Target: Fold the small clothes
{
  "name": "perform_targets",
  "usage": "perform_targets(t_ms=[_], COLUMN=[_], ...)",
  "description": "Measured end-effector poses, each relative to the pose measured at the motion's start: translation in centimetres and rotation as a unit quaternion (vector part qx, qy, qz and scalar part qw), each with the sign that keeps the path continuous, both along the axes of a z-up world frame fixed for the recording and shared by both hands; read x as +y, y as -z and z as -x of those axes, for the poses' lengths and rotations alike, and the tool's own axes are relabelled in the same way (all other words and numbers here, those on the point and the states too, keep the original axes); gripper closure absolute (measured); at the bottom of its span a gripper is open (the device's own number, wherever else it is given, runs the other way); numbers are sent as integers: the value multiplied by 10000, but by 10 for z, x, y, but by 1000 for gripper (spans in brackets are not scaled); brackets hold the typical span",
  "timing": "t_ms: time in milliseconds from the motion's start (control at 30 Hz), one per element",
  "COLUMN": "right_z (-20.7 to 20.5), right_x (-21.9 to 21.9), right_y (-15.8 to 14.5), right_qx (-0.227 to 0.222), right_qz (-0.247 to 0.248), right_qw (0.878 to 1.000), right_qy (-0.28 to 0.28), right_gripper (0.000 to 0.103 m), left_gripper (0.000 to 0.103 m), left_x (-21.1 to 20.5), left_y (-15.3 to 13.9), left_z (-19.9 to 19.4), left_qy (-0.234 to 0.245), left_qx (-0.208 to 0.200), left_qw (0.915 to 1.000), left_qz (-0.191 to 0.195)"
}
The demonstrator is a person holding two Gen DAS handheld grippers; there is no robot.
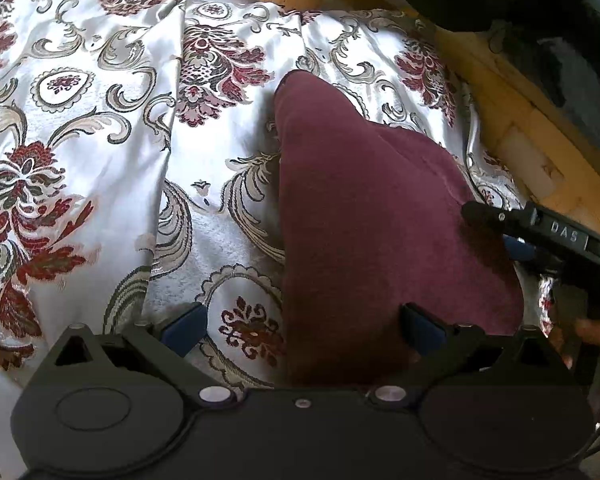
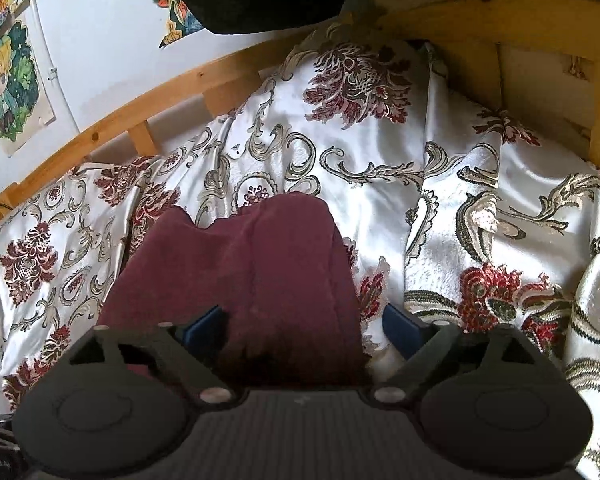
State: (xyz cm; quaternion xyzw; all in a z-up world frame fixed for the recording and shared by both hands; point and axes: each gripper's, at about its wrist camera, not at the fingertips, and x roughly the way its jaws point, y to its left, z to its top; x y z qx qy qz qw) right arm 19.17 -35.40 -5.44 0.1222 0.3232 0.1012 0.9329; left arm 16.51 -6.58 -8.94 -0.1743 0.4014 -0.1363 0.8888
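Maroon garment (image 1: 380, 216) lies rumpled on floral bedspread (image 1: 100, 120); both hand-held grippers spread.

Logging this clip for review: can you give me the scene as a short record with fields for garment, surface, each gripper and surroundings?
garment: maroon cloth, lying partly bunched on the bedspread
surface: white satin bedspread with red and grey floral pattern, creased
left gripper: open, jaws straddling the cloth's near left edge
right gripper: open, jaws straddling the cloth's near right edge
surroundings: wooden bed frame behind; cartoon pictures on the white wall
fold state: no tidy fold visible yet
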Motion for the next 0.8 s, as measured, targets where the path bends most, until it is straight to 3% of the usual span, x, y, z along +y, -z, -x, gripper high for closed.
perform_targets(t_ms=[267, 367, 600, 800], right_z=[19, 20, 19, 13], right_x=[19, 19, -4, -27], right_y=[11, 10, 4, 10], right_qx=[339, 368, 83, 13], right_qz=[882, 832, -241, -1427], right_qw=[9949, 9952, 9996, 9890], right_qy=[-343, -361, -77, 378], right_gripper=[4, 2, 1, 1], left_gripper=[1, 1, 1, 1], left_x=[3, 4, 6, 6], left_y=[3, 4, 8, 9], left_z=[4, 6, 11, 11], left_qy=[196, 223, 196, 192], left_qx=[-132, -175, -327, -345], left_qw=[9997, 9996, 9993, 9992], left_qz=[-58, -67, -1, 29])
